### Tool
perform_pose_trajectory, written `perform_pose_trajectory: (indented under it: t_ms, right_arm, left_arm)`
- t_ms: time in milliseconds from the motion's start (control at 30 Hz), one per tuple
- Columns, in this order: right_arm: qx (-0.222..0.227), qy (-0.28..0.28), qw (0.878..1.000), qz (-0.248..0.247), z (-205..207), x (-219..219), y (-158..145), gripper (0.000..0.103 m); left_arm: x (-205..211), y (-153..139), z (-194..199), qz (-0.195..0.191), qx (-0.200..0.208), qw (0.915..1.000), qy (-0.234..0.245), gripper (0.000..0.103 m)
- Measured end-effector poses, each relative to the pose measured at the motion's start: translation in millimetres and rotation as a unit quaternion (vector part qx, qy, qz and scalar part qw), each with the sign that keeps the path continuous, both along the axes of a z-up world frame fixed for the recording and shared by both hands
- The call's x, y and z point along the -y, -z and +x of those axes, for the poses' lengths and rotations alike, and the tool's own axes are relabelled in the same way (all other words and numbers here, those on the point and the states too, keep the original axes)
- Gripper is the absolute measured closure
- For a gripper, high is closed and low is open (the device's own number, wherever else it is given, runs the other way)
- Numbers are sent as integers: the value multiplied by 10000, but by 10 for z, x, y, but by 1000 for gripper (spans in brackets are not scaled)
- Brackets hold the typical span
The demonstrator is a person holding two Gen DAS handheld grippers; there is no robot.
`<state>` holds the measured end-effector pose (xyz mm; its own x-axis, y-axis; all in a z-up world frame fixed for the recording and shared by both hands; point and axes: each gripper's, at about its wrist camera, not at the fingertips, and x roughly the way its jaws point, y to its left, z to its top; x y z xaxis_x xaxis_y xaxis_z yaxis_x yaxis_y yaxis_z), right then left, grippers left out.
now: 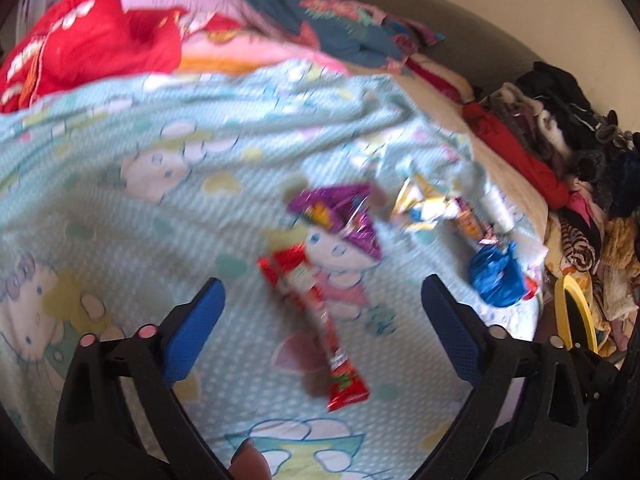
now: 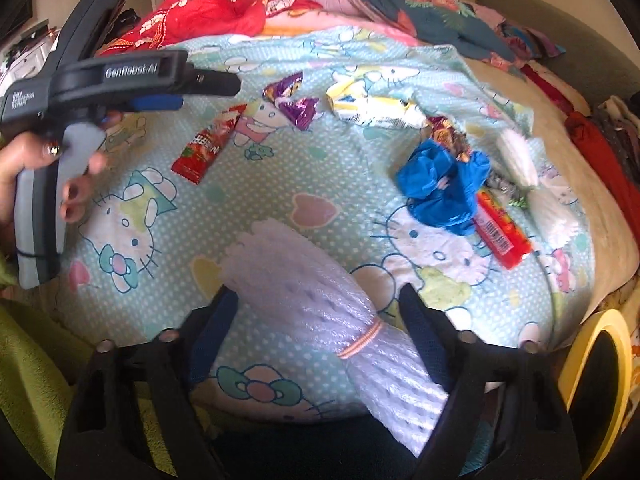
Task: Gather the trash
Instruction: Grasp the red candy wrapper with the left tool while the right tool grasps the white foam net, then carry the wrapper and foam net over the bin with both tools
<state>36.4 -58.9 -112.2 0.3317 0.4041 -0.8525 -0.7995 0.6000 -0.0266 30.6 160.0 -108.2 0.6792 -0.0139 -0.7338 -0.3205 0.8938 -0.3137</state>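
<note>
Trash lies on a cartoon-cat bedsheet (image 1: 120,208). My left gripper (image 1: 322,284) hovers open over a long red wrapper (image 1: 316,320), which lies between the blue pads without touching them. Beyond it are a purple wrapper (image 1: 344,220), a yellow-white wrapper (image 1: 424,204) and a crumpled blue bag (image 1: 496,276). My right gripper (image 2: 318,292) is open around a white foam net (image 2: 304,280) tied with an orange band; the left pad is at its edge, the right pad stands apart. In the right wrist view a hand (image 2: 36,164) holds the left gripper (image 2: 208,88) above the red wrapper (image 2: 208,144).
A yellow-rimmed bin (image 2: 600,360) stands off the bed's right edge. A red-orange wrapper (image 2: 500,232) and another white foam piece (image 2: 520,156) lie by the blue bag (image 2: 440,184). Red and pink bedding (image 1: 92,44) is piled at the back, clothes (image 1: 560,128) on the right.
</note>
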Motion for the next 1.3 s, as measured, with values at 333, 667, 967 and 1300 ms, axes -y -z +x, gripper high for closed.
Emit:
perform_pose_trajectory:
  t_ms: [333,667,967,1300]
  right_arm:
    - [-276,123,9989,357,27,48,0,64]
    - [-156,264,9938,1072,-71,136,-252,67]
    - [-31,333,9894,1415,-91,195,-468,68]
    - [58,809,9813,1743,25,461,-681,68]
  left_arm:
    - [7,249,58,-332,-486,9983,57,54]
    - [-11,146,102,-512,-297,9981,146,93]
    - [221,-292,126,-301,375,9973,562,94]
    - [578,-533,214,-158,662,9925,1013,94]
